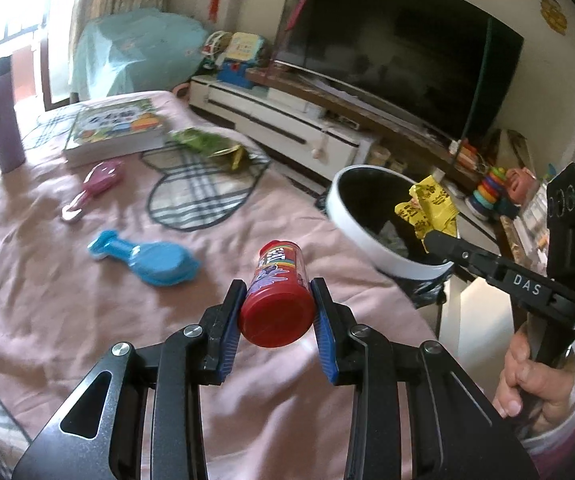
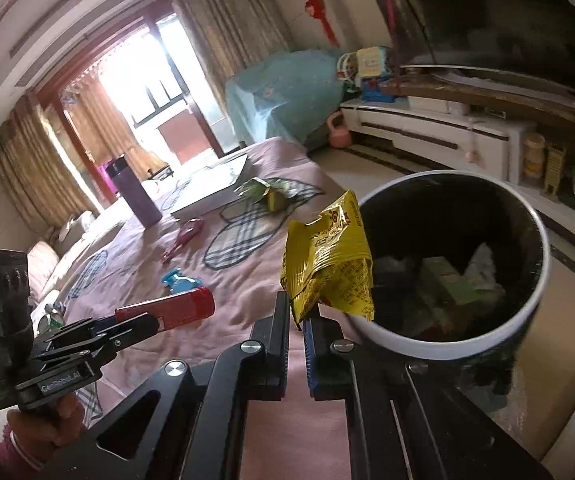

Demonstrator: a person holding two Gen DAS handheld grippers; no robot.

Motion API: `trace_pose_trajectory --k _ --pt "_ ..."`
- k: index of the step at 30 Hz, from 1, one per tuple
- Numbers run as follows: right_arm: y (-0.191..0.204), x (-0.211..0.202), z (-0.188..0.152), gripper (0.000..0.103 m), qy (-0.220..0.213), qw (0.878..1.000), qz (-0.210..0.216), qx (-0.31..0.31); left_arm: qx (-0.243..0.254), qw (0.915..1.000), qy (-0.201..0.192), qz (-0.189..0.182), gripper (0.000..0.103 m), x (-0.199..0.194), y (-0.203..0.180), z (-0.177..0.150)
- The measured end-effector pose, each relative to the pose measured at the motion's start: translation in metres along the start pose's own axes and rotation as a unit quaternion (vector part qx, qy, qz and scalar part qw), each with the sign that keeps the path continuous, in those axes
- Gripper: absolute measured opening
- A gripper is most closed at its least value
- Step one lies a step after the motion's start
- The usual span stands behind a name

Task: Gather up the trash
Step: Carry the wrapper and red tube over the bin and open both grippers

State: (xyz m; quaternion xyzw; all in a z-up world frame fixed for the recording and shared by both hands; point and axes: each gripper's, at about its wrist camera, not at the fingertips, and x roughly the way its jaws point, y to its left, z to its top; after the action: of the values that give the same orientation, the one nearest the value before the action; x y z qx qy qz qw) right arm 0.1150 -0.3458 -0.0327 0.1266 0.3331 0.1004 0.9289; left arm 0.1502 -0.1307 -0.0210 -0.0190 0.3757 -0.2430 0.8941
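Note:
My left gripper (image 1: 277, 300) is shut on a red cylindrical tube (image 1: 277, 296) and holds it above the pink bedspread; it also shows in the right wrist view (image 2: 179, 307). My right gripper (image 2: 296, 312) is shut on a crumpled yellow wrapper (image 2: 327, 264) at the near rim of the white trash bin (image 2: 527, 304); the wrapper also shows in the left wrist view (image 1: 427, 206) over the bin (image 1: 351, 224). The bin holds several pieces of trash. A green and yellow snack bag (image 1: 211, 146) lies on the bed by the book.
On the bed lie a blue brush (image 1: 151, 260), a pink brush (image 1: 95, 184), a picture book (image 1: 115, 130) and a purple flask (image 1: 3, 120). A TV (image 1: 407, 48) stands on a white cabinet (image 1: 279, 120) beyond the bin.

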Motion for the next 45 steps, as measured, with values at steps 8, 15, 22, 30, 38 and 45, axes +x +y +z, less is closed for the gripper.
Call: trace_pose_trajectory --k 8,15,22,30,38,45 --pt "-0.025 -0.013 0.003 0.006 -0.012 1.0 -0.018 0.018 0.035 0.9991 -0.01 -0.021 0.031 0.014 -0.038 0.02" --pt "-0.049 -0.017 0.011 0.006 -0.014 0.999 -0.028 0.036 0.049 0.9982 -0.008 -0.034 0.031 0.031 -0.059 0.037" --pt "-0.068 -0.014 0.02 0.006 -0.013 0.998 -0.033 0.045 0.063 0.9972 -0.007 -0.04 0.031 0.048 -0.08 0.053" --pt "-0.086 -0.007 0.028 0.006 -0.01 0.998 -0.034 0.058 0.077 0.9961 0.0 -0.043 0.031 0.067 -0.097 0.06" --pt "-0.1 0.002 0.032 0.006 -0.002 0.997 -0.033 0.066 0.078 0.996 0.016 -0.041 0.031 0.085 -0.104 0.06" --pt "-0.106 0.013 0.035 0.012 0.013 0.997 -0.035 0.064 0.071 0.9957 0.034 -0.049 0.038 0.095 -0.104 0.064"
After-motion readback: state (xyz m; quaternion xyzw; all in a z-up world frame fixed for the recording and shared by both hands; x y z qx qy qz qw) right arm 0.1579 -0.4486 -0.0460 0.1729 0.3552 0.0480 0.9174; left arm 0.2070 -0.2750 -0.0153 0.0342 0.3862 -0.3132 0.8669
